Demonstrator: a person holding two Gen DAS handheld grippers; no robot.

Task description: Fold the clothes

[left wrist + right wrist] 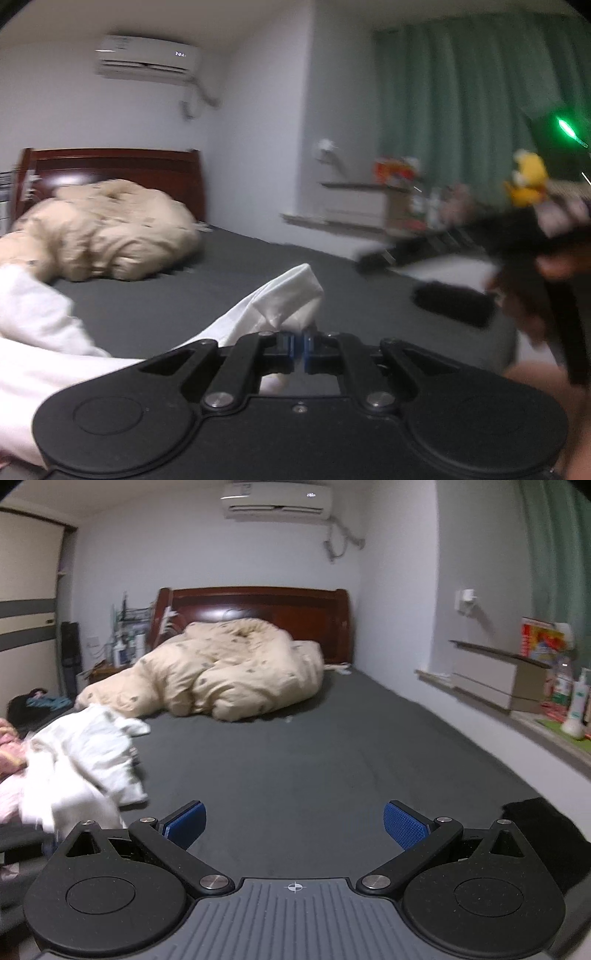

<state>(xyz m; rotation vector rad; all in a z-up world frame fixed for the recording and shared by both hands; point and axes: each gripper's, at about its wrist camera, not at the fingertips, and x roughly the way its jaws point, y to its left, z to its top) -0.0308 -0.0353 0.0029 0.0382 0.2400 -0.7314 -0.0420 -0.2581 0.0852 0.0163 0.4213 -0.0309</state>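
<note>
White garment (pixel 280 295), seen in my left wrist view: thin, creased cloth rising from the lower left to a bunched peak just ahead of my left gripper (pixel 300 345). The blue pads (pixel 288 343) are drawn almost together with a fold of that cloth pinched between them. The rest of the garment trails off to the left, blurred. In my right wrist view a rumpled white heap (pixel 88 753) lies at the left edge of the bed, over pink cloth (pixel 7 746); I cannot tell whether it is the same piece.

Support surface: a bed under a dark grey sheet (pixel 295 746), smooth across the middle. A beige quilt (pixel 229 672) is piled against the red-brown headboard (pixel 258 605). Above it hangs one air conditioner (pixel 277 500) on a white wall. To the right runs a ledge (pixel 517 716) carrying a cardboard box (pixel 495 679) and bottles, with a green curtain (pixel 461 92) behind. A black cloth (pixel 543 834) sits at the lower right of the bed.

My right gripper (pixel 294 825) hovers over the bare sheet, its blue pads (pixel 404 825) spread wide with nothing between them. In the left wrist view it shows blurred at the far right, held in a hand (pixel 554 266).

Count: two grippers, one bed, one quilt, one black cloth, one box, one yellow plush toy (pixel 526 182).
</note>
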